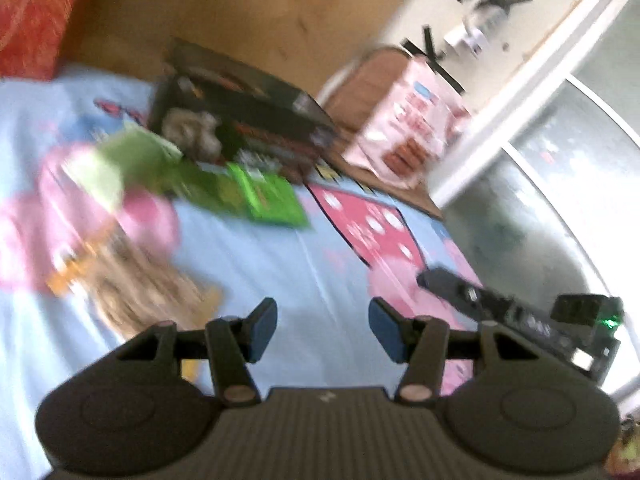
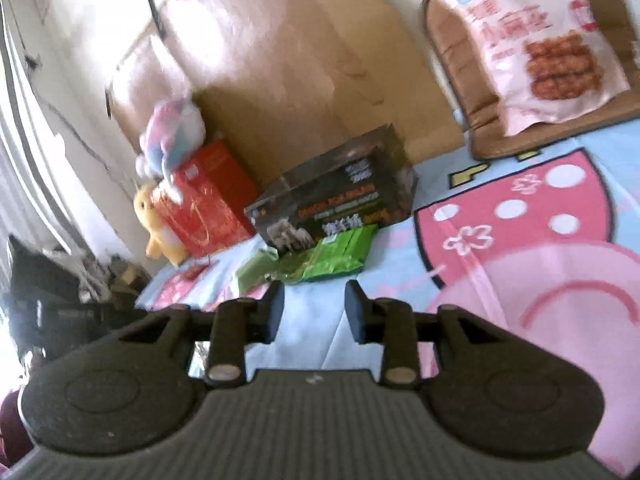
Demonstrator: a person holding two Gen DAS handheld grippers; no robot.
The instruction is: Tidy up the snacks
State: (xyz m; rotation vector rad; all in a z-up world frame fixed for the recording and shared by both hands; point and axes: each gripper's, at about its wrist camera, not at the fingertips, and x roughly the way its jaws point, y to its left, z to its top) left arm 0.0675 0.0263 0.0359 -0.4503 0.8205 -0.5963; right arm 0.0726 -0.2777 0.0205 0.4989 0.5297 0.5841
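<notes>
Hovering over a blue cartoon sheet (image 1: 280, 272), the left gripper (image 1: 323, 330) has its jaws spread wide with nothing between them. Both views are blurred.

In the left view a dark box (image 1: 248, 116) lies at 11 o'clock from the gripper, against a wooden headboard (image 1: 240, 12). Green packets (image 1: 264, 196) lie just in front of the box, touching it. A pink bag (image 1: 80, 216) sits at 9 o'clock, well left of the packets; its print is too smeared to read. A pale pink snack bag (image 1: 408, 128) leans on a brown cushion (image 1: 360, 88) at 1 o'clock. The right gripper's body (image 1: 520, 316) shows at 3 o'clock.

The right gripper (image 2: 315, 312) is likewise released, jaws apart and empty above the sheet (image 2: 312, 344). From it, the green packets (image 2: 340, 256) lie at 12 o'clock, just ahead of the fingertips, with the dark box (image 2: 336, 200) touching behind them. The snack bag (image 2: 548, 44) rests on the cushion (image 2: 452, 48) at 2 o'clock. A red bag (image 2: 208, 200) stands at 10 o'clock beside the box, with a yellow toy (image 2: 156, 228) and a pastel plush (image 2: 172, 132) next to it.
</notes>
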